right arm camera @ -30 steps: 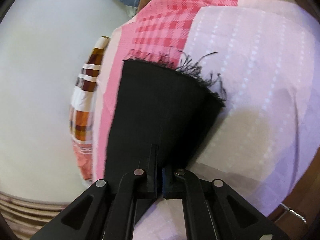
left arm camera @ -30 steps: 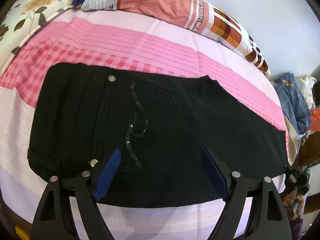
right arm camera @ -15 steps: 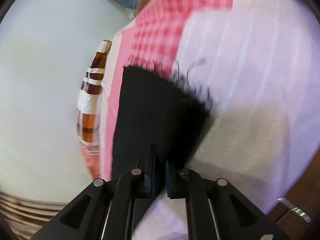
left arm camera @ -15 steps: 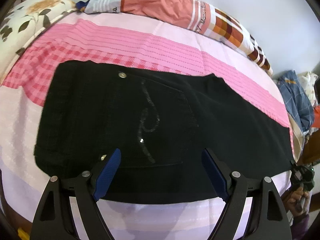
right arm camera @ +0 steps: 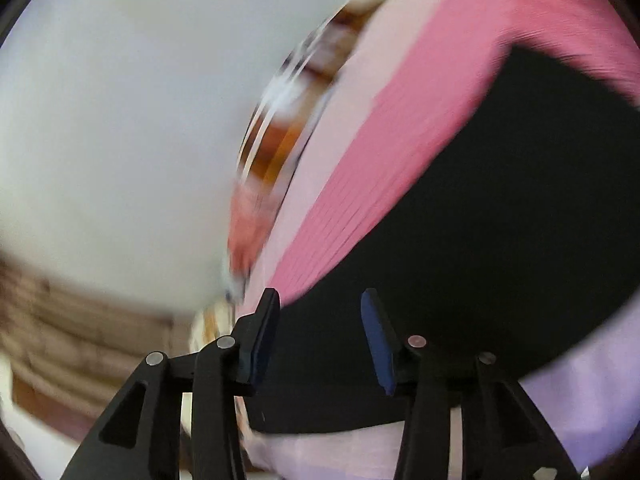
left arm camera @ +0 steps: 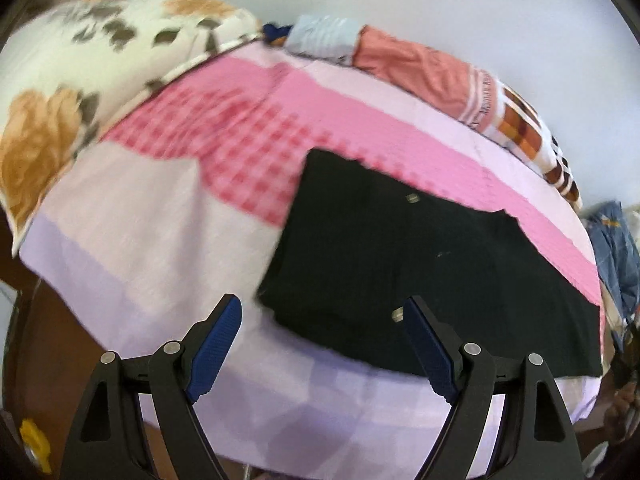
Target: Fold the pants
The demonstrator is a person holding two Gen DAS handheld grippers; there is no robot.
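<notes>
The black pants (left arm camera: pixel 420 264) lie flat on the bed (left arm camera: pixel 160 248), spread over its pink and lilac cover, with the waist end toward the left of the left wrist view and the leg running off to the right; the left gripper (left arm camera: pixel 320 344) hangs above the near edge of the bed with its jaws wide apart and nothing between them, its right finger over the lower edge of the pants; a floral pillow (left arm camera: pixel 80 80) sits at the far left, and a rolled orange and plaid blanket (left arm camera: pixel 460 80) lies along the far side; in the blurred right wrist view the right gripper (right arm camera: pixel 320 336) has just been opening, its jaws parted above the pants (right arm camera: pixel 500 220) and gripping nothing
</notes>
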